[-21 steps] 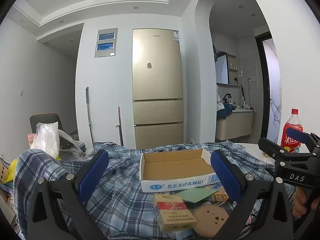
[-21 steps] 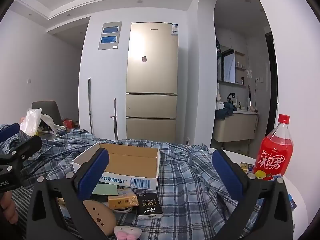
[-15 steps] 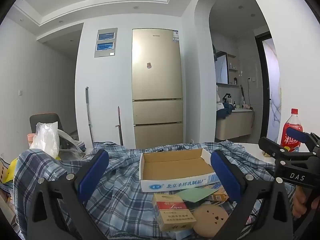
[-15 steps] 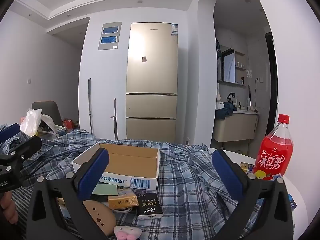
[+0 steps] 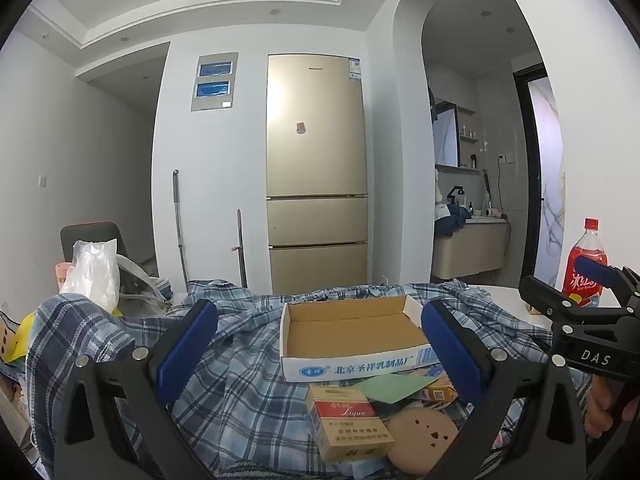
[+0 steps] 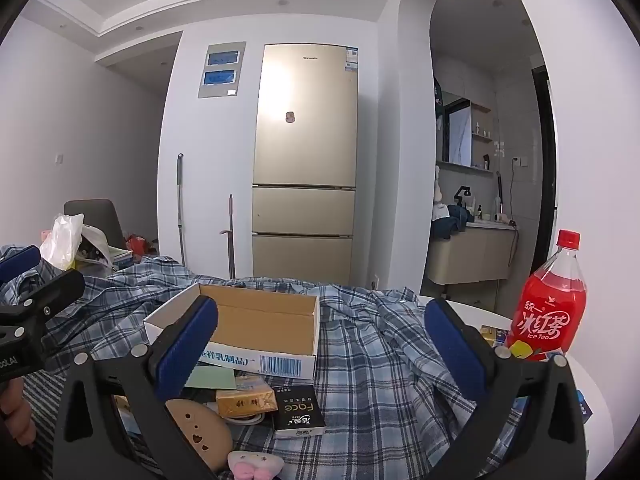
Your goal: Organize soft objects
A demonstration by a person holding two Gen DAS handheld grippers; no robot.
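Observation:
A blue plaid shirt (image 5: 240, 380) (image 6: 380, 360) lies spread over the table. An empty cardboard box (image 5: 352, 336) (image 6: 248, 336) sits on it. In front of the box lie a tan round soft toy (image 5: 420, 436) (image 6: 200, 428), a small pink and white plush (image 6: 254, 464), a red and gold carton (image 5: 344, 420) and a black packet (image 6: 298, 412). My left gripper (image 5: 320, 344) is open above the shirt, facing the box. My right gripper (image 6: 320, 340) is open, also facing the box, and it also shows in the left wrist view (image 5: 576, 300).
A red iced tea bottle (image 6: 552, 312) (image 5: 584, 268) stands at the right on the white table (image 6: 480, 312). A white plastic bag (image 5: 94, 276) and a chair are at the left. A gold fridge (image 5: 316, 172) stands behind the table.

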